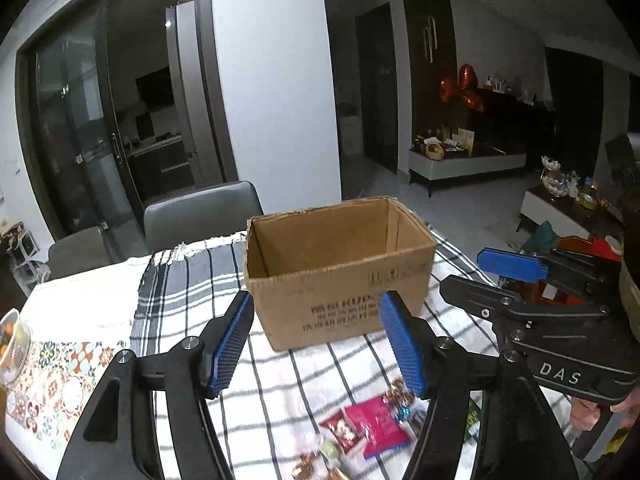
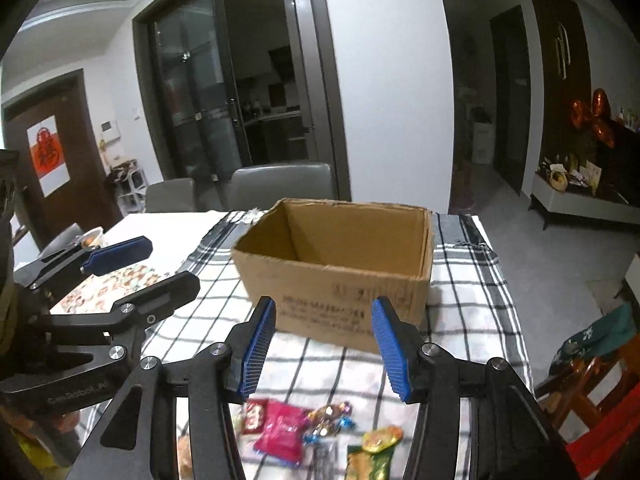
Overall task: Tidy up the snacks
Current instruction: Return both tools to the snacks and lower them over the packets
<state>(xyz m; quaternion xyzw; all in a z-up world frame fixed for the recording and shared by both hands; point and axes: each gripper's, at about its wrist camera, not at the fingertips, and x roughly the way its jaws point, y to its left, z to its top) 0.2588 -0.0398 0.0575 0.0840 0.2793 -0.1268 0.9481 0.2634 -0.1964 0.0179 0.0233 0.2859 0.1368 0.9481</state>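
Note:
An open, empty cardboard box [image 1: 340,292] [image 2: 340,280] stands on the checked cloth [image 1: 192,280]. Loose snacks lie on the cloth at the near edge: a pink packet [image 1: 376,424] [image 2: 282,432], foil-wrapped candies [image 2: 328,416] and a green packet [image 2: 372,452]. My left gripper [image 1: 316,300] hovers above the snacks, pointing at the box, open, with nothing between its blue pads. My right gripper [image 2: 324,304] is beside it, also open and holding nothing. Each shows in the other's view: the right gripper [image 1: 462,272] at the right edge, the left gripper [image 2: 172,264] at the left edge.
Two grey chairs [image 1: 200,212] [image 2: 280,180] stand behind the table. A bowl [image 1: 12,344] [image 2: 90,236] sits at the table's left on a patterned mat [image 1: 52,380]. Beyond the right table edge are a red item [image 2: 600,452] and floor. A hand [image 1: 588,416] holds the right gripper's handle.

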